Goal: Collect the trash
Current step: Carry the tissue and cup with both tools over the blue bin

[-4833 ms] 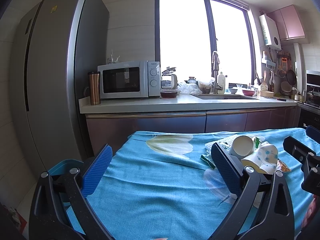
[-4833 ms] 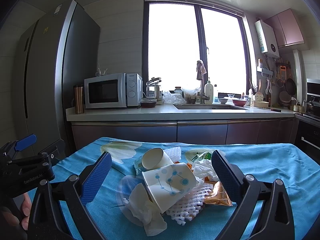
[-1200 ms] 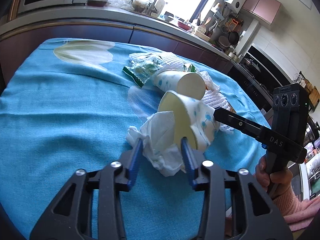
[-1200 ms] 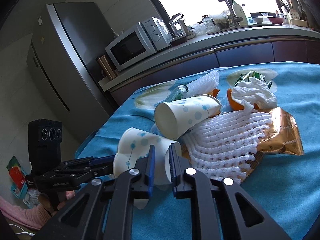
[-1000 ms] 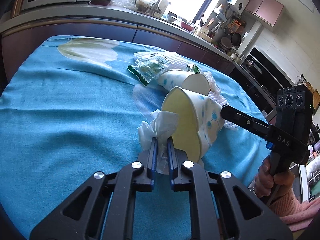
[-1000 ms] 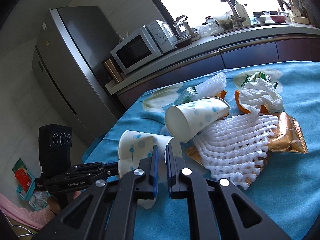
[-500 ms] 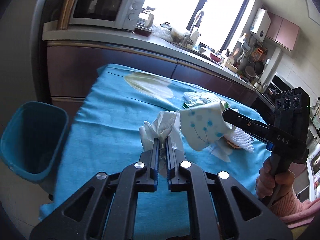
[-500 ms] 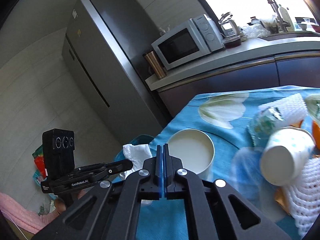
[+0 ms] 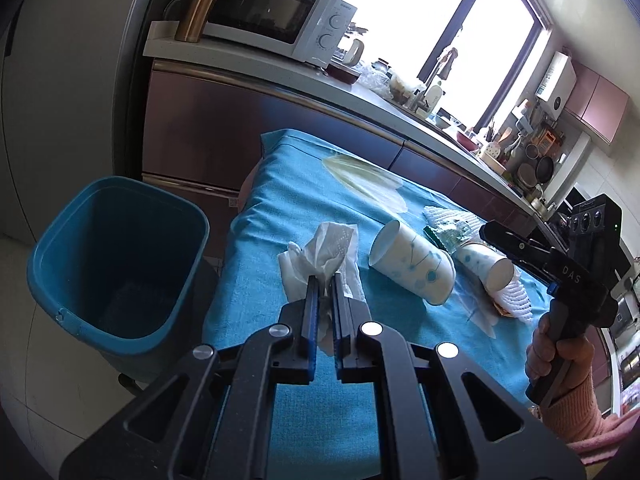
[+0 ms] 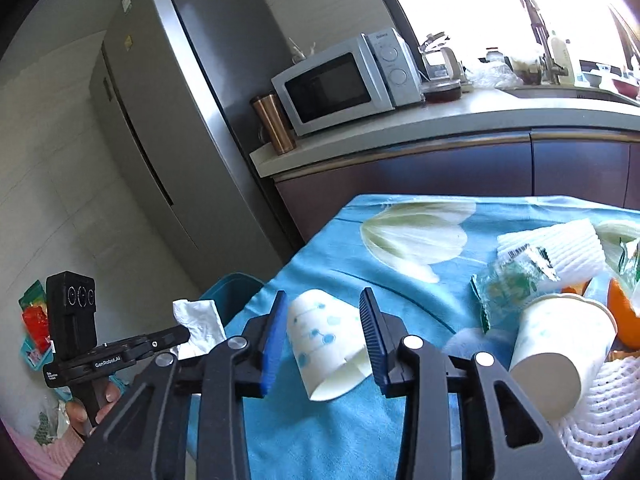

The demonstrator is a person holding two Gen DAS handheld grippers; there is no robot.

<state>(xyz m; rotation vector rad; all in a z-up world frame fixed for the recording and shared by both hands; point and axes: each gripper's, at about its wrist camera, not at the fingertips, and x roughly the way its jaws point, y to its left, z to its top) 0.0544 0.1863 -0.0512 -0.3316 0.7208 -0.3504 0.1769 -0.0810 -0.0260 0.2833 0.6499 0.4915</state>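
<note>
**Tissue on its way to the bin, cup let go on the table**

Jaws of the left gripper (image 9: 326,280) are pressed together on a crumpled white tissue (image 9: 320,256), which stands up above the fingertips. Those of the right gripper (image 10: 324,320) have just been opening and now stand apart; a dotted paper cup (image 10: 326,344) lies on its side between them, on the blue tablecloth (image 10: 360,248), and the pads do not press it.

For the step in hand, I think the left hand should carry the tissue fully over the mouth of the bin before it opens, because such light paper can drift or cling to a pad and fall on the floor beside. A small shake after opening may help. The right gripper should then close again on the cup wall gently, since thin paper crushes and slips easily.

Just beside the table edge stands the blue bin (image 9: 60,264), upright and open. Its inside looks empty, as far as I can see; the bottom is dark.

Farther along the table lie a second paper cup (image 10: 560,360), also on its side with nothing visible in it, a white foam net (image 10: 600,412), a green wrapper (image 10: 512,276) and orange peel (image 10: 624,308). All of this is not yet collected. Behind, on the counter, are a microwave (image 10: 340,80) and a copper mug (image 10: 276,124).
</note>
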